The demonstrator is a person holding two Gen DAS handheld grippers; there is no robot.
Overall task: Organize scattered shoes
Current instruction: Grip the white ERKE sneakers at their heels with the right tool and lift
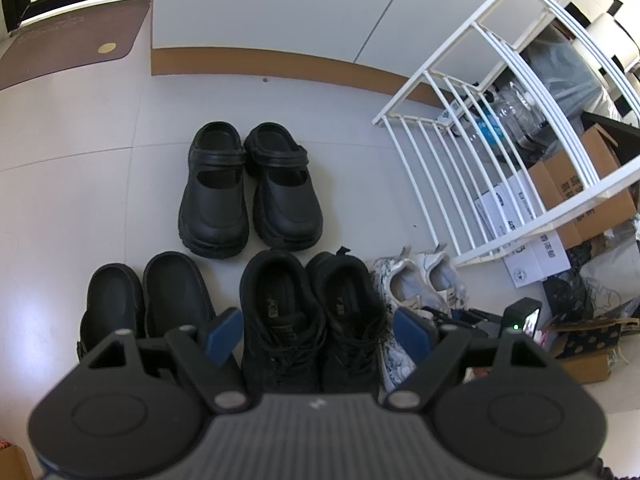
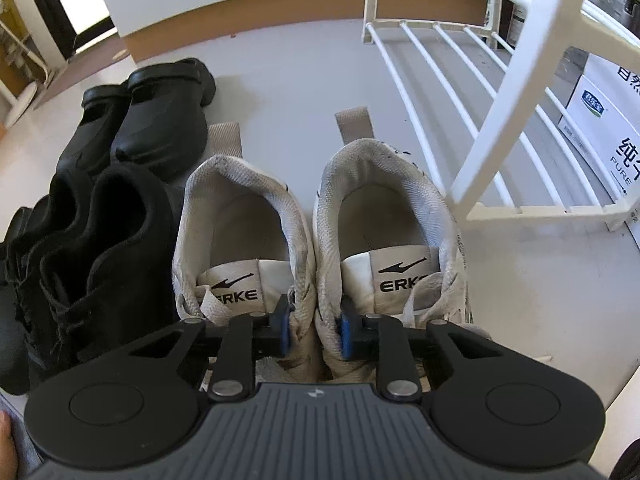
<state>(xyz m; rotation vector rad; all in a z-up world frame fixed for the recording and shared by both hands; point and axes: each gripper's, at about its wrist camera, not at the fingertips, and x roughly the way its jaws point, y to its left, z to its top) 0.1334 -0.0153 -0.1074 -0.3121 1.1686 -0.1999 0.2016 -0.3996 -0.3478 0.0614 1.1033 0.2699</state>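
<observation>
White sneakers: the pair (image 2: 316, 240) stands on the floor just beside the white rack (image 2: 460, 92), heels toward the rack's side of the room, inner walls touching; in the left wrist view the same pair (image 1: 416, 280) lies at the end of the row nearest the rack.
Right tongs: the right tongs (image 2: 312, 330) are nearly closed, pinching the two touching inner walls of the white sneakers together near the tongues, one pad inside each shoe.
Left tongs: the left tongs (image 1: 320, 332) hang wide open and empty above the black lace-up sneakers (image 1: 312, 320).
Handling: the sneakers look light, with soft fabric collars that give under the pads and stiffer soles; the joined inner walls seem the sound place to hold both at once, though one shoe could slip out if the pinch slackens.
Other shoes: the black lace-ups stand next to the white pair on the side away from the rack, black slides (image 1: 148, 300) beyond them, black clogs (image 1: 248, 188) one row nearer the wall.
Writing: "ERKE" with a swoosh mark on both tongues; a white carton (image 2: 600, 120) behind the rack reads "PURE" with partly cut Chinese characters.
</observation>
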